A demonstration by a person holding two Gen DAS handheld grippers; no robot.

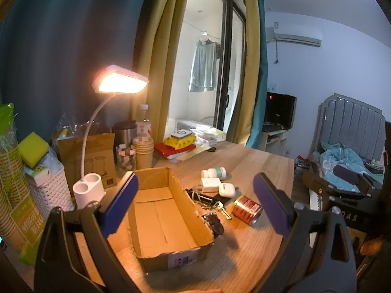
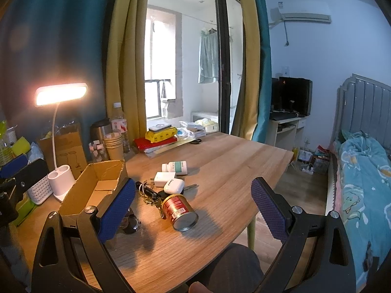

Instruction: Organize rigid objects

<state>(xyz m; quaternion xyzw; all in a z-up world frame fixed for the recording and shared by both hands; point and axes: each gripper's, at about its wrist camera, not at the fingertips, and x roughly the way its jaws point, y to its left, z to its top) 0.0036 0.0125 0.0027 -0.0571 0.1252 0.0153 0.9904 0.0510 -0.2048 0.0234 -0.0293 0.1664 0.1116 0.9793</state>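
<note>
An open cardboard box (image 1: pixel 166 217) (image 2: pixel 97 185) lies empty on the wooden table (image 2: pixel 220 161). To its right sit a red can (image 1: pixel 246 209) (image 2: pixel 180 212) on its side, a white earbud case (image 1: pixel 226 189) (image 2: pixel 174 186), a white charger (image 1: pixel 209 183) (image 2: pixel 163 178), a white pill bottle (image 1: pixel 215 172) (image 2: pixel 175 166), a bunch of keys (image 1: pixel 207 201) (image 2: pixel 150 195) and a watch (image 1: pixel 215 222) (image 2: pixel 130 222). My left gripper (image 1: pixel 195 205) hovers open over the box. My right gripper (image 2: pixel 195 207) is open above the can, not touching it.
A lit white desk lamp (image 1: pixel 122 83) (image 2: pixel 61 94) stands left of the box. Behind it are a white basket (image 1: pixel 50 190), paper cups (image 1: pixel 143 152), a jar, a flask, a water bottle and stacked books (image 2: pixel 156 141). A bed (image 2: pixel 361 175) lies to the right.
</note>
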